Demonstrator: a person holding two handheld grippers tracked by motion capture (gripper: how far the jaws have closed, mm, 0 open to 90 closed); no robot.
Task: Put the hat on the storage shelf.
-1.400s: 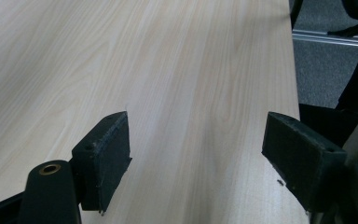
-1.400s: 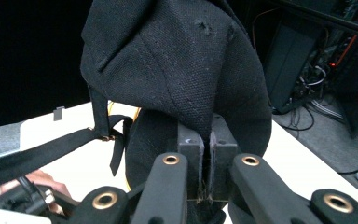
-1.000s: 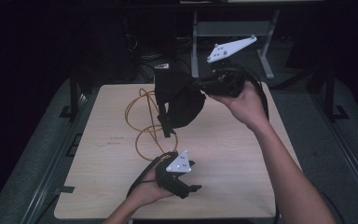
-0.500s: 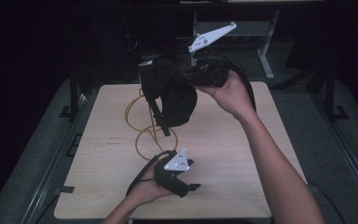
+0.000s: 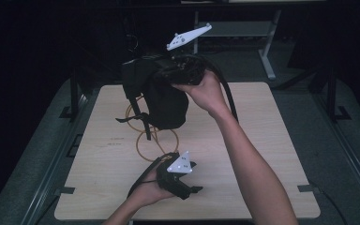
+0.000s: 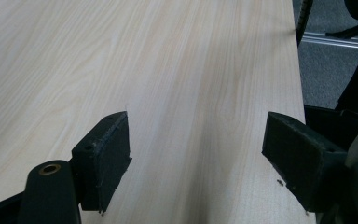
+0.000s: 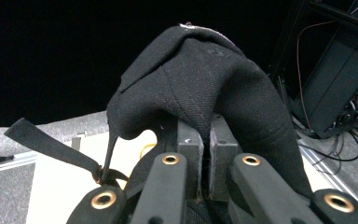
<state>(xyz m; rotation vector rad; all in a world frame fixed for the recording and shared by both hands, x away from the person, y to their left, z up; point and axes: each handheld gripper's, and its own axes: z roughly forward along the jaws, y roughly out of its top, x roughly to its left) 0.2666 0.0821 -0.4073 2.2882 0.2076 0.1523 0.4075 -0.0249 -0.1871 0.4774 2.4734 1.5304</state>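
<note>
A black fabric bag (image 5: 161,93) hangs in the air above the far part of the wooden table (image 5: 262,140), its straps dangling. My right gripper (image 5: 168,77) is shut on the bag's cloth. In the right gripper view the bag (image 7: 200,84) drapes over the closed jaws of that gripper (image 7: 204,140), and a strap (image 7: 51,144) trails to the left. An orange cable (image 5: 145,136) lies coiled on the table under the bag. My left gripper (image 5: 194,185) rests low near the table's front edge. Seen along its own jaws, the left gripper (image 6: 196,158) is open over bare wood.
A metal stand (image 5: 262,42) and dark equipment sit behind the table. Black frame posts (image 5: 72,93) flank its left and right sides. Grey floor surrounds the table.
My right gripper has carried the bag up and to the left, and the bag now hangs higher. The left gripper has stayed in place.
</note>
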